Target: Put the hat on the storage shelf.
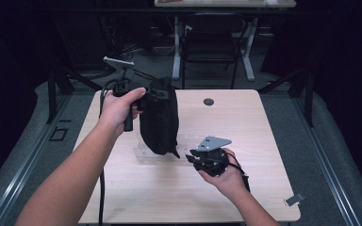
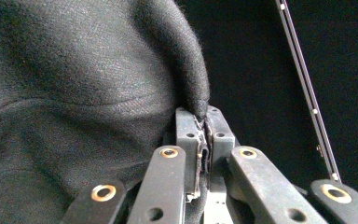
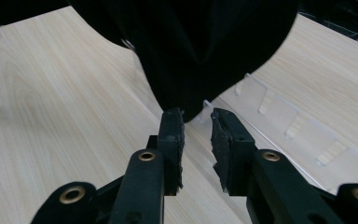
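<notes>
Left tool (image 2: 204,122), clamped on an edge of the black woollen cloth (image 1: 159,117), is held high so it hangs over the pale wooden surface (image 1: 245,122), while the right tool (image 3: 197,122) is kept open beneath the lower tip, seemingly to catch it.

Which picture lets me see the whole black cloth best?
The high view: the black cloth hangs full length from the left gripper over the table. The left gripper view shows just a fold pinched between the fingers. The right gripper view shows only its dark bottom end ahead of the open right gripper.
</notes>
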